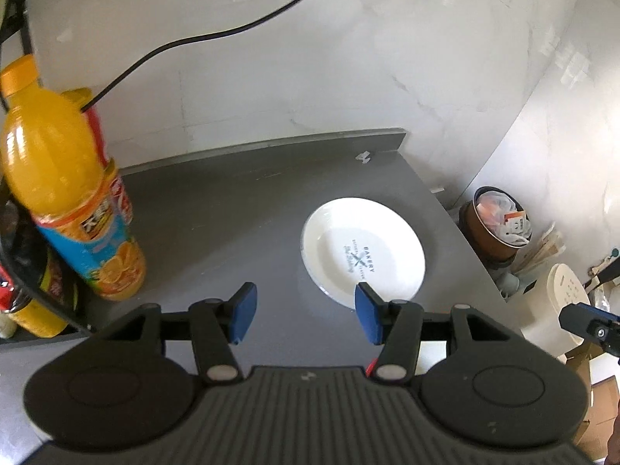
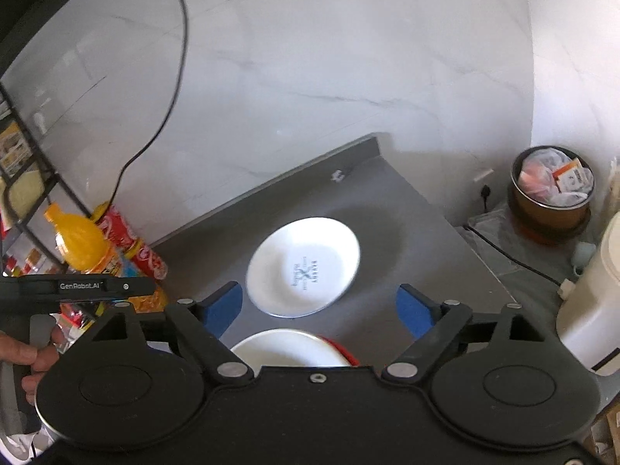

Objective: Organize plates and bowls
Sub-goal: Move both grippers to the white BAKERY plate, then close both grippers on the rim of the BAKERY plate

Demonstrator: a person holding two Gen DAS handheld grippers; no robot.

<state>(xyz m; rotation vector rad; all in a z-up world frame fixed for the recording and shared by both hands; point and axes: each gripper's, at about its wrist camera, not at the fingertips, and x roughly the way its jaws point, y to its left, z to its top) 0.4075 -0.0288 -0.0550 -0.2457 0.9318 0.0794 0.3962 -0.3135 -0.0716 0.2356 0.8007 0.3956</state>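
Now | round glossy white plate (image 1: 362, 250) | matte grey counter (image 1: 217, 209)

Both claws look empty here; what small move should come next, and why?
Probably lower the left claw onto the near rim of the white plate. Both claws are open, and the plate lies alone on the grey counter, just ahead of the left one.

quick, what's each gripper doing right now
Left gripper: open, holding nothing, above the counter just short of the white plate.
Right gripper: open, holding nothing, above the same plate.
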